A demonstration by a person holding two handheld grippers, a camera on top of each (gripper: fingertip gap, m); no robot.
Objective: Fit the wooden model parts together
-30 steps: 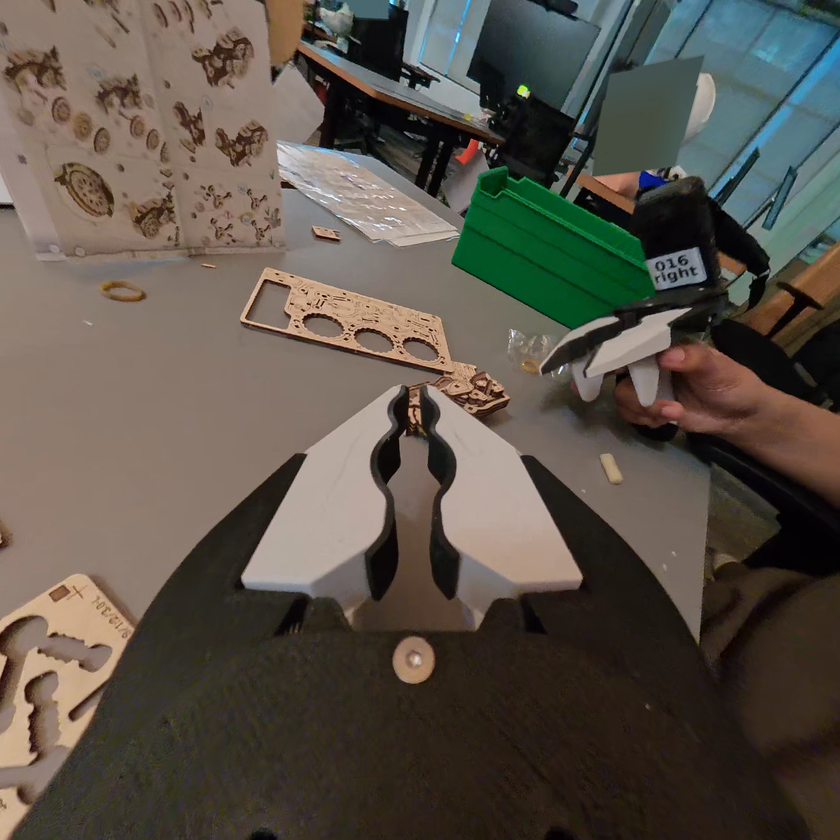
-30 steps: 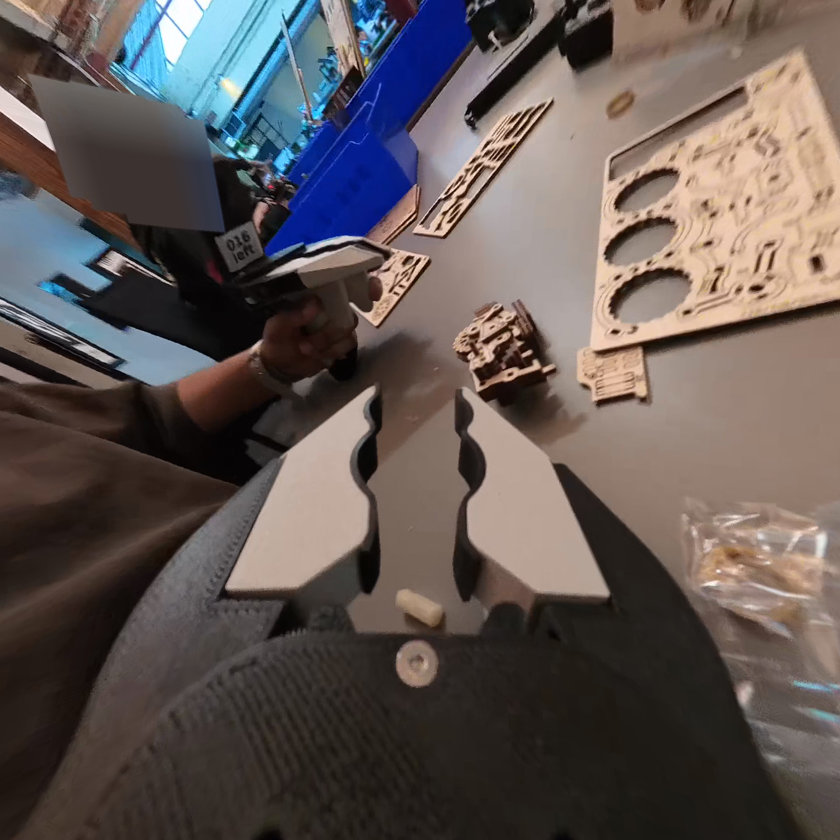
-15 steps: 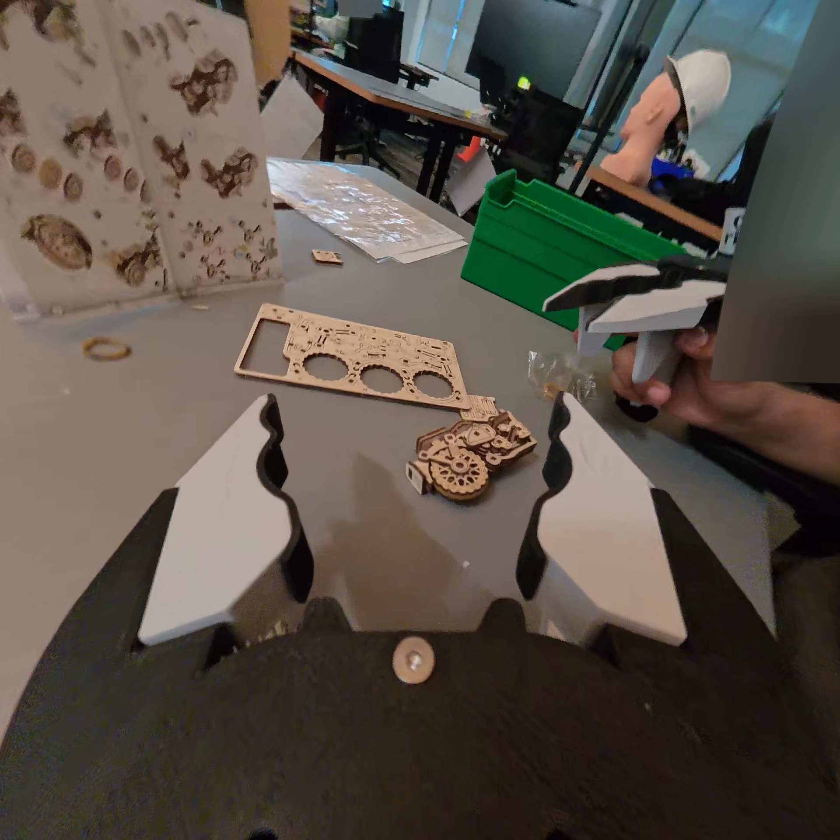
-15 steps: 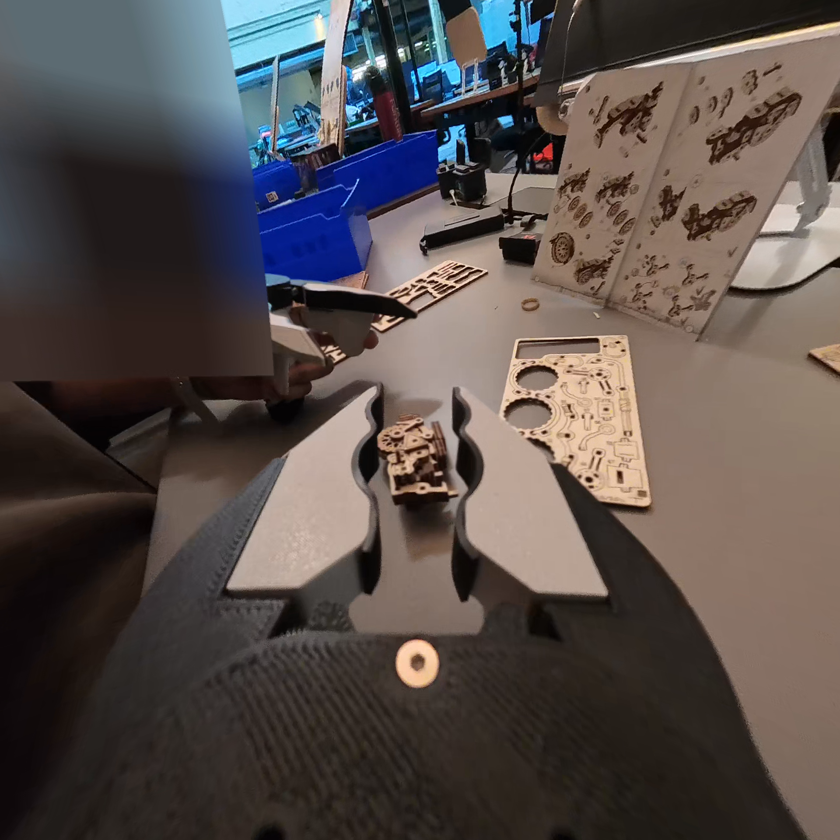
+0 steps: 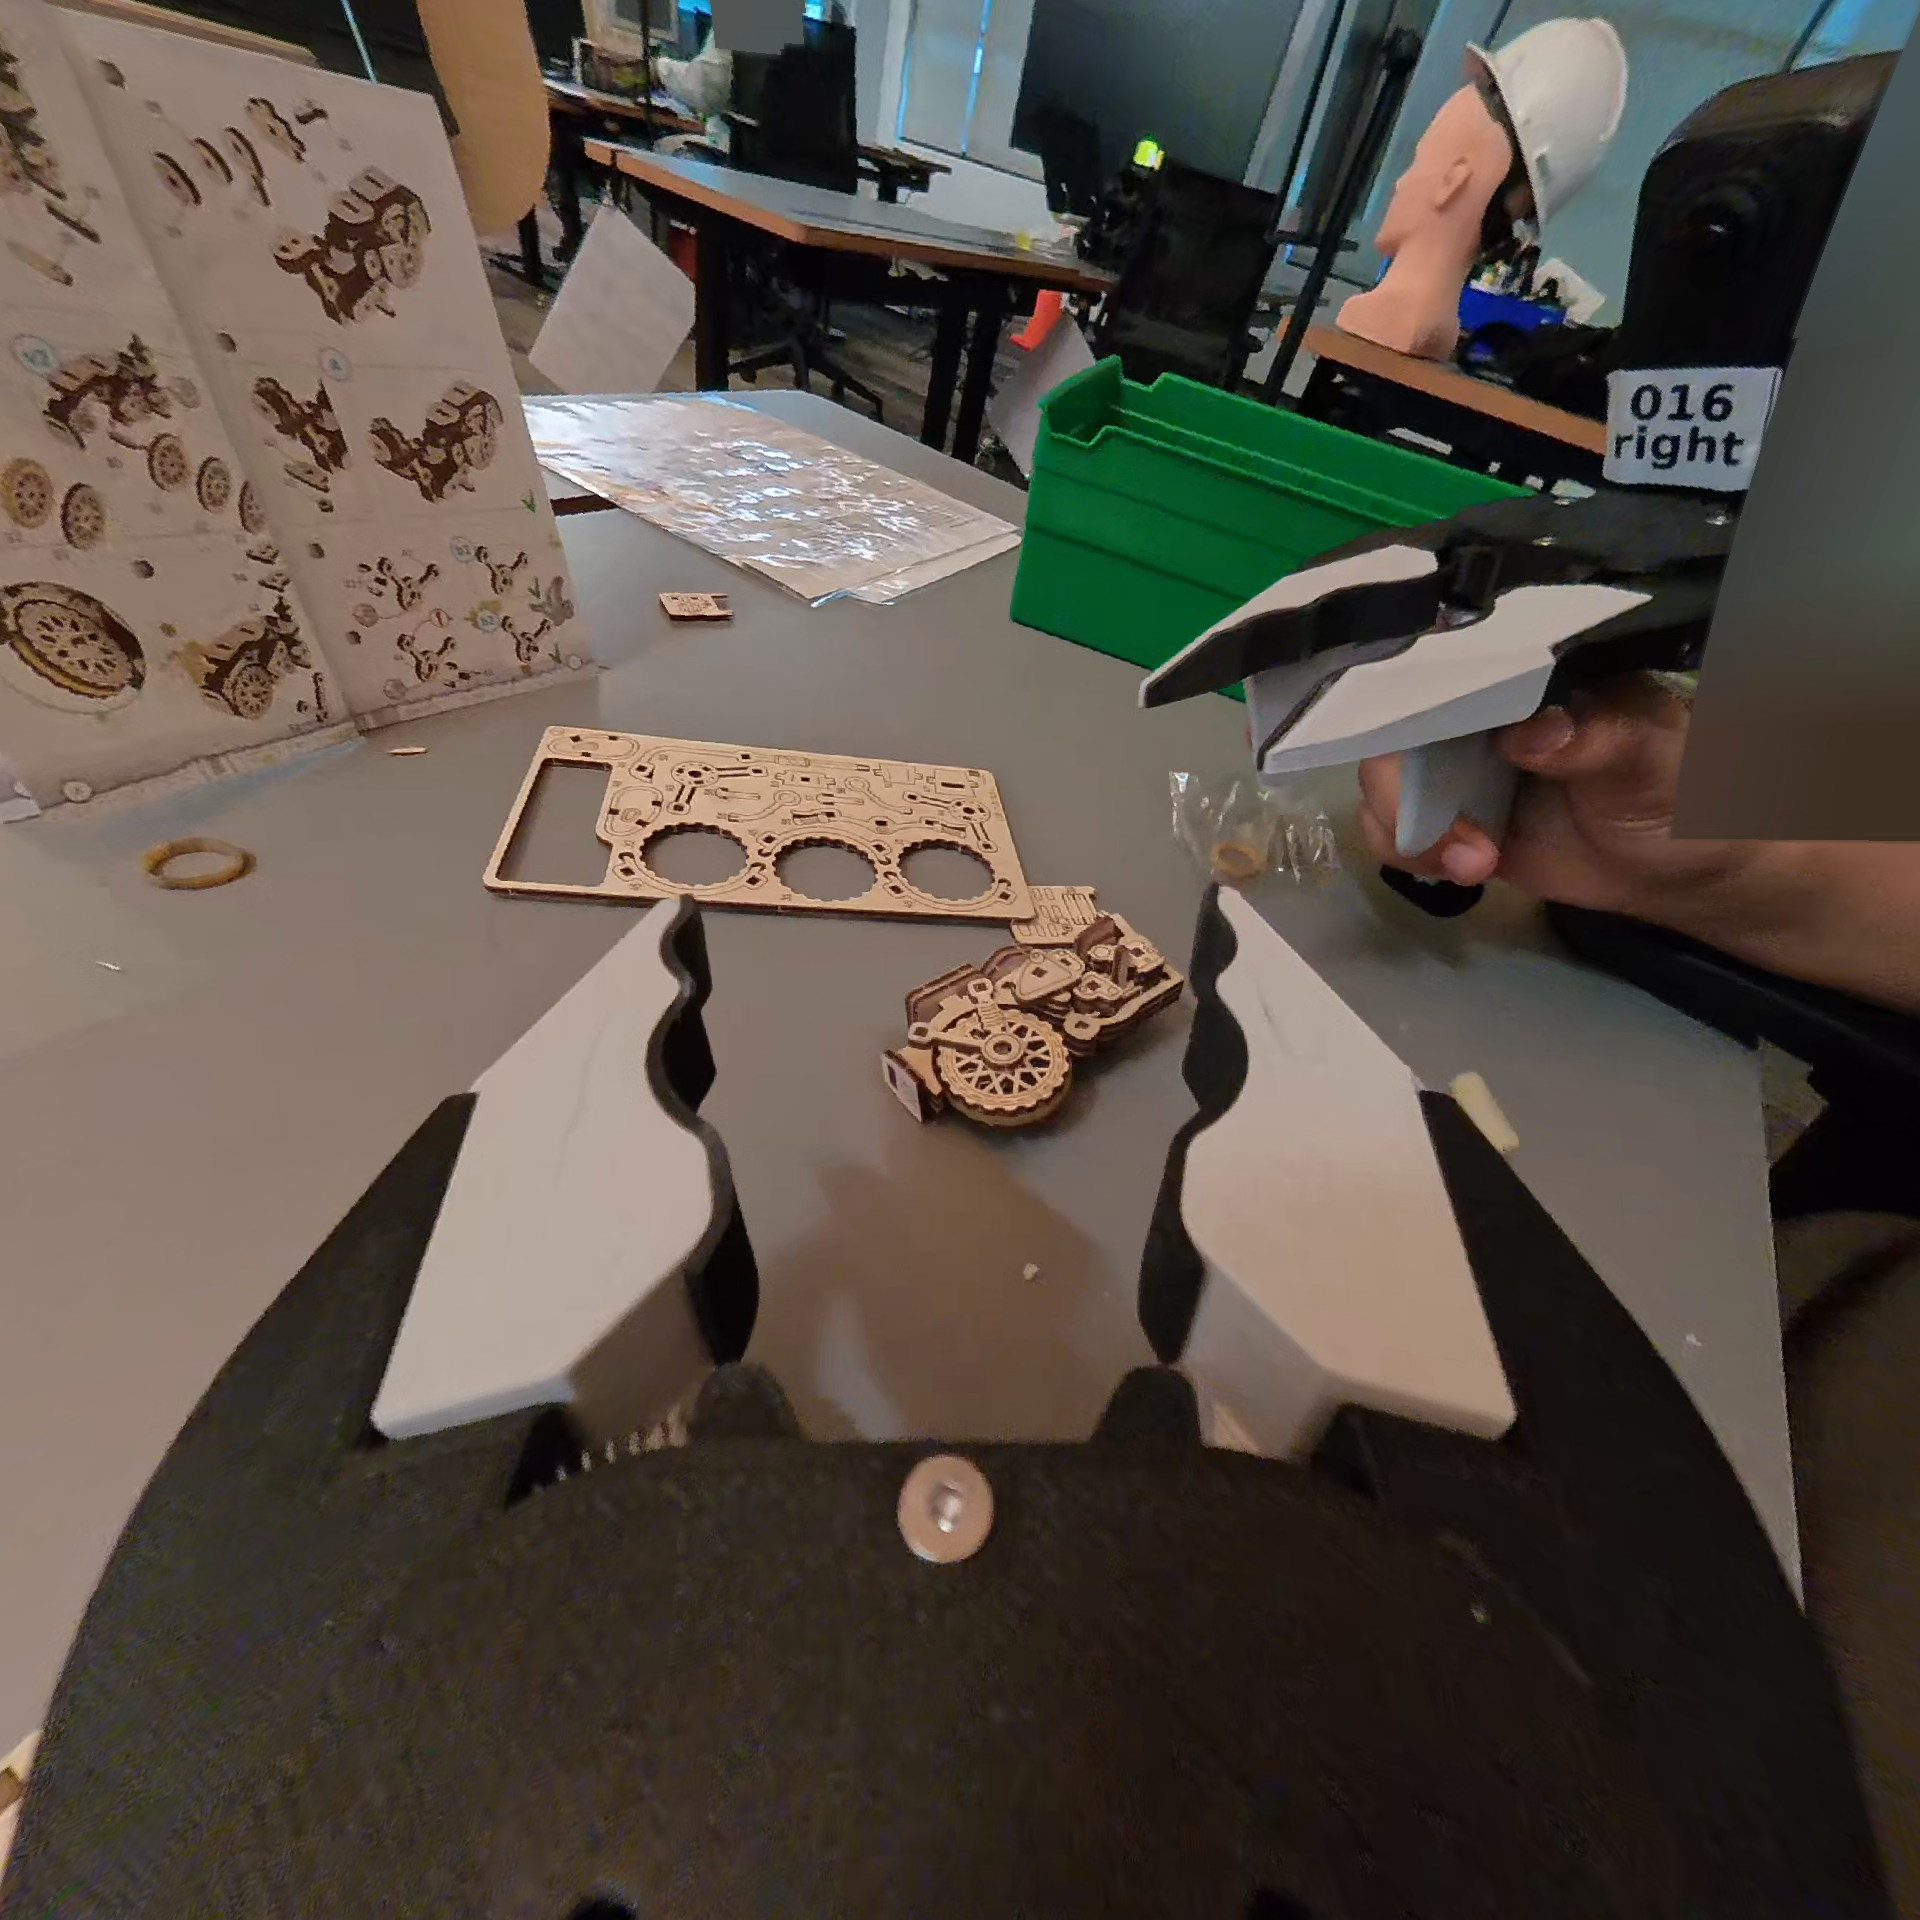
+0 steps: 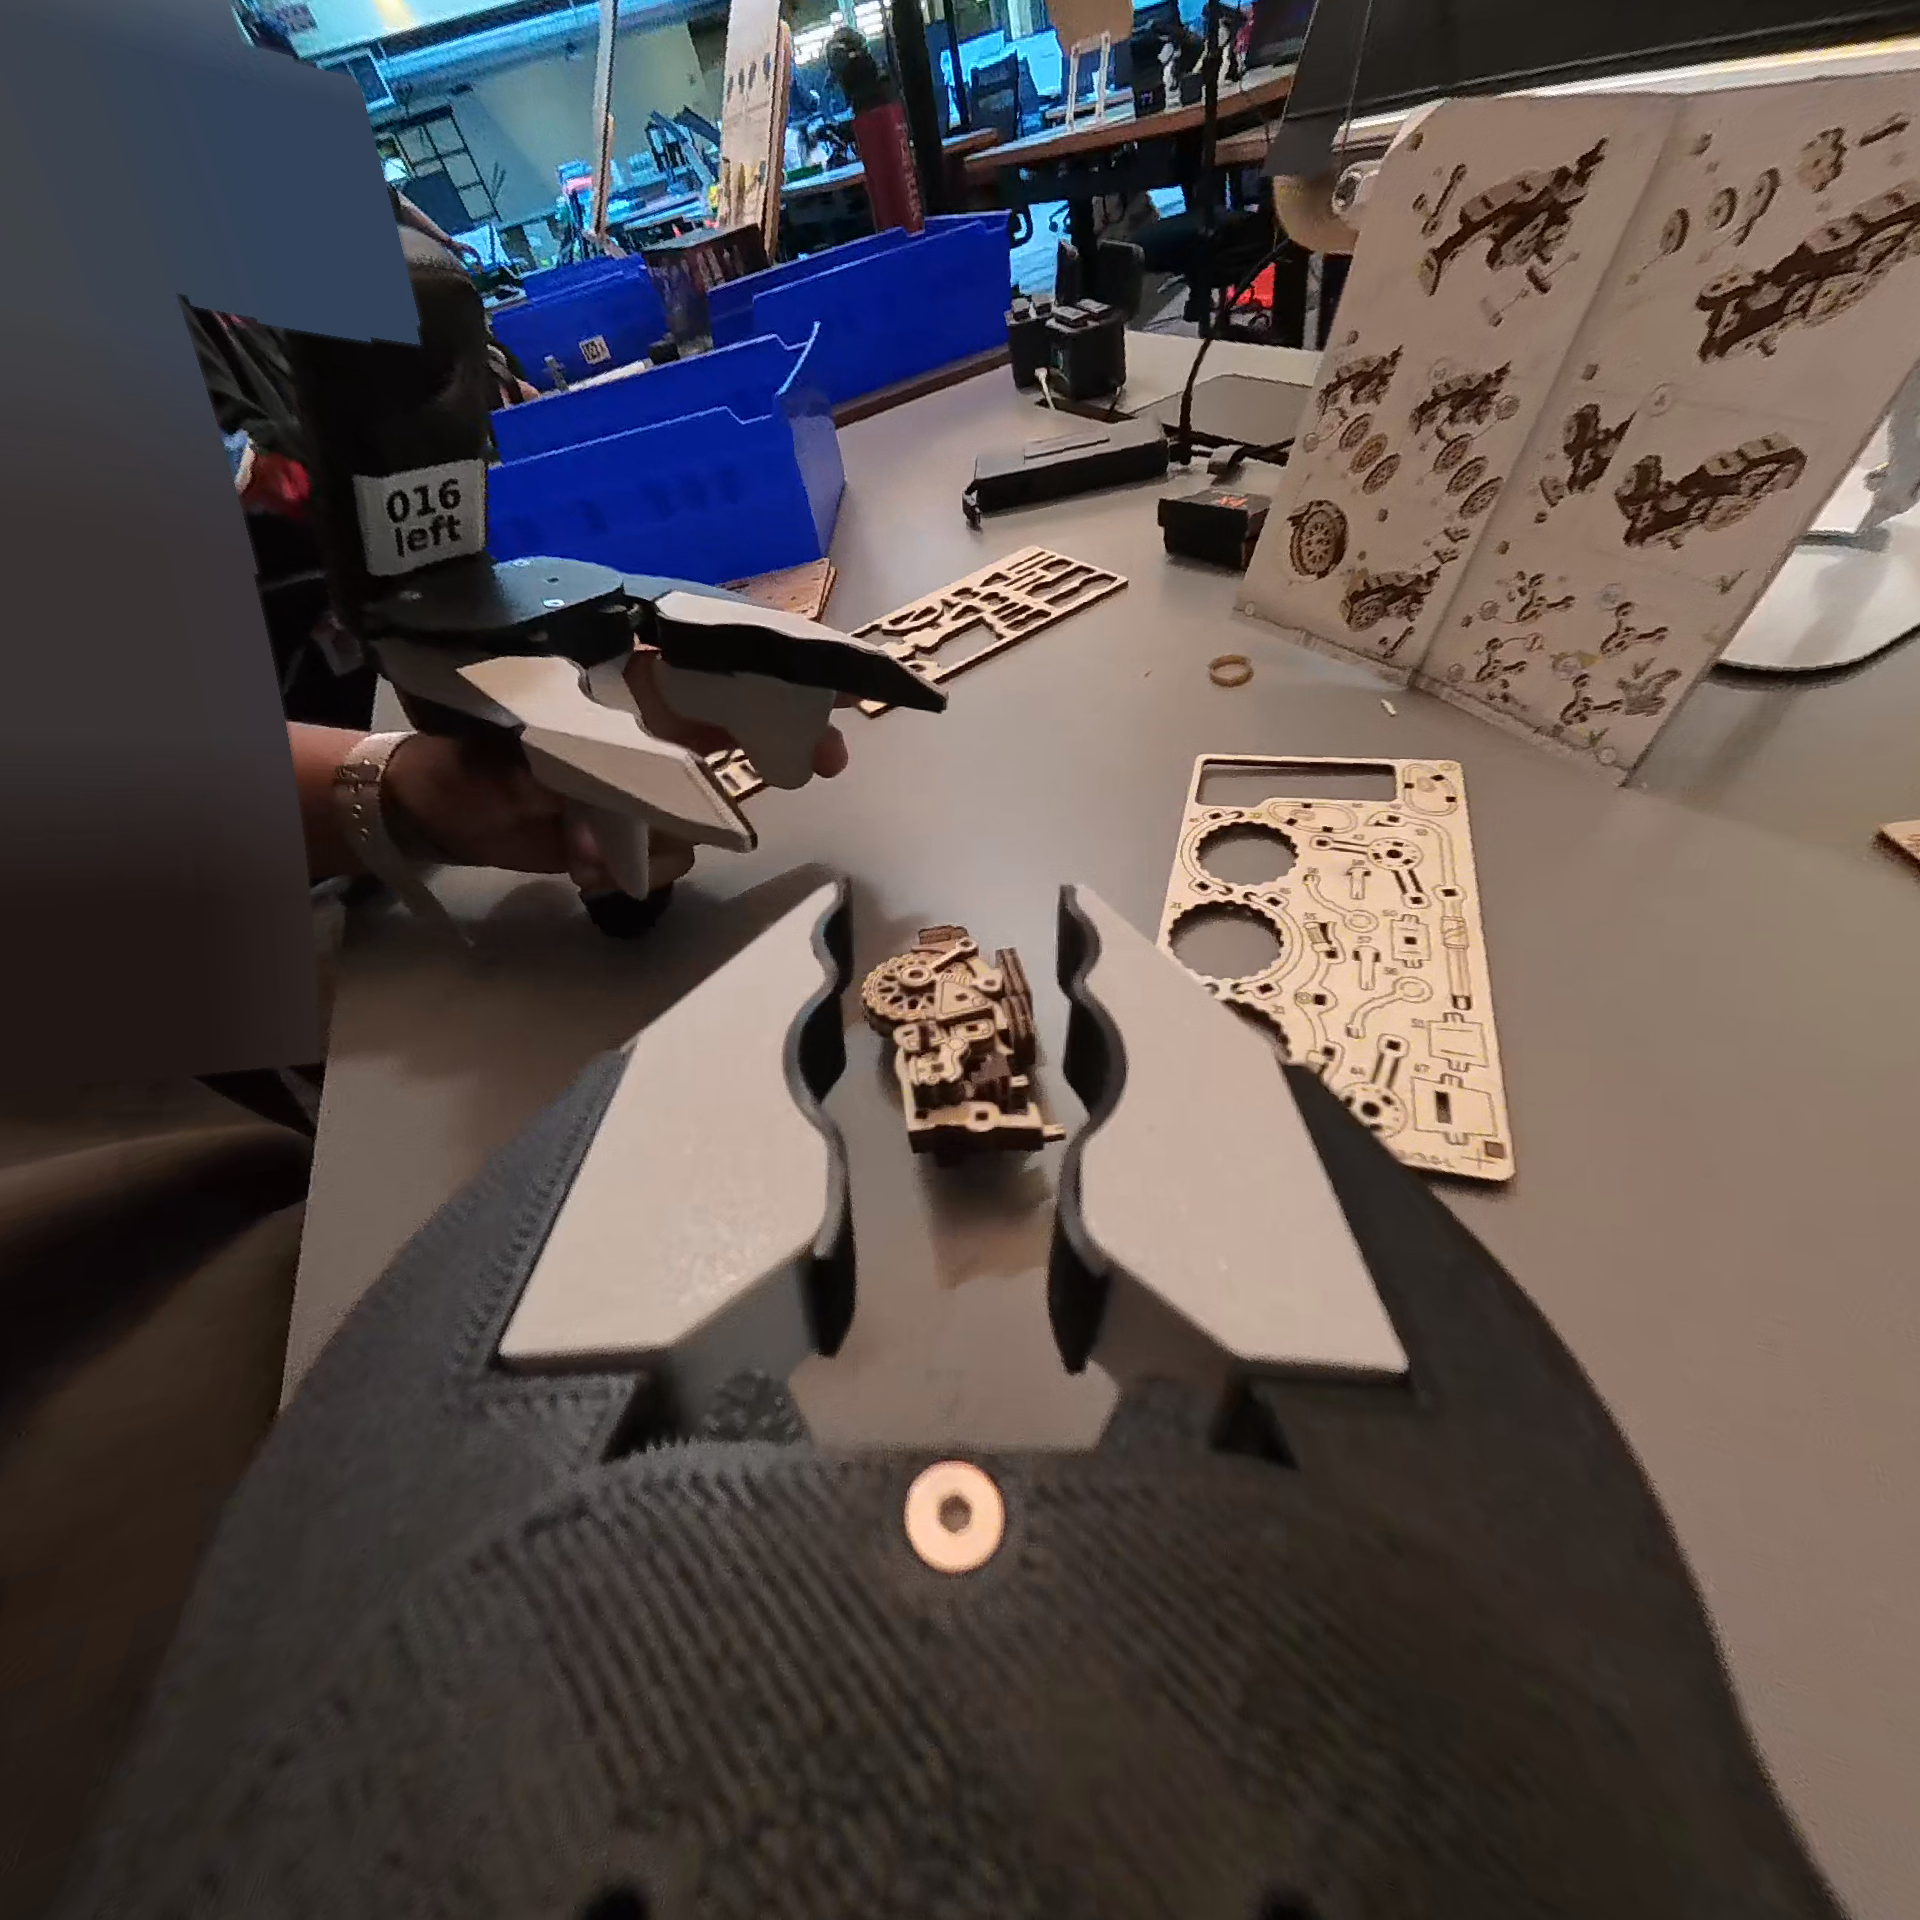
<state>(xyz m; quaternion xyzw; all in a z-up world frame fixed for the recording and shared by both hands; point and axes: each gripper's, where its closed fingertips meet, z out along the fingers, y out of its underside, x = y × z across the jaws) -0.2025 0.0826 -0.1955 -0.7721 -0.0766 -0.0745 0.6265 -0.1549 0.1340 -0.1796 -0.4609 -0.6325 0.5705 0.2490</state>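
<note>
- Looking through the left wrist view first: the left gripper point(image 5: 940, 925) is spread wide with nothing in it, hovering over the grey table point(image 5: 260, 1039). The half-built wooden model point(image 5: 1029, 1023) lies flat on the table just beyond the fingertips, closer to the right finger. The punched-out parts sheet point(image 5: 748, 826) sits just behind it, touching or nearly touching its far corner.
- Same view, off to the right: the right gripper point(image 5: 1262, 691) is held up in a hand point(image 5: 1527, 821), above the table, near the green bin point(image 5: 1195, 530).
- Right wrist view: the right gripper point(image 6: 951, 909) is partly open and empty, and the wooden model point(image 6: 961, 1044) shows between its fingers, lying on the table. The parts sheet point(image 6: 1351, 956) is just right of it.
- My take on doing the pickup well: come down square over the chunky body, not the gear wheel, and close gently since thin ply bits look snappable. Keep the other claw free to bring in the next piece.
</note>
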